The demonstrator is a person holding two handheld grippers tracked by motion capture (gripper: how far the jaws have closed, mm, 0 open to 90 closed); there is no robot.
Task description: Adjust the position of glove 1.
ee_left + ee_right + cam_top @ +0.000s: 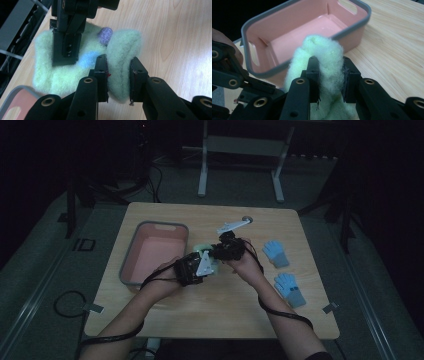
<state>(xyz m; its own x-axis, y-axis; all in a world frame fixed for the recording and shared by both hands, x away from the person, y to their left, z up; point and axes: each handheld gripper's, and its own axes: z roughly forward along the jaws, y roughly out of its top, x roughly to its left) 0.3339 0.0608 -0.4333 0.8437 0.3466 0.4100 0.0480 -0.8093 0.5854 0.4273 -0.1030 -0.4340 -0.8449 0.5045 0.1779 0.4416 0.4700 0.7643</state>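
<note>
A fuzzy pale green glove [202, 249] with a blue patch [88, 59] and a purple tip [105, 35] hangs between both grippers, just right of the pink bin [150, 251]. My left gripper [119, 80] is shut on a thick fold of it, the pads sunk into the fleece. My right gripper [330, 79] is shut on another bunched part of the same glove, with the bin [307, 32] right behind it. In the high view the left gripper [207, 261] and right gripper [216, 252] meet at the table's middle. The right gripper's jaws [67, 37] reach in from the top left of the left gripper view.
The pink bin has a grey rim [131, 251] and nothing inside. Two blue gloves [275, 253] [291, 289] lie flat on the right side of the wooden table [200, 315]. Cables trail from both grippers over the front edge.
</note>
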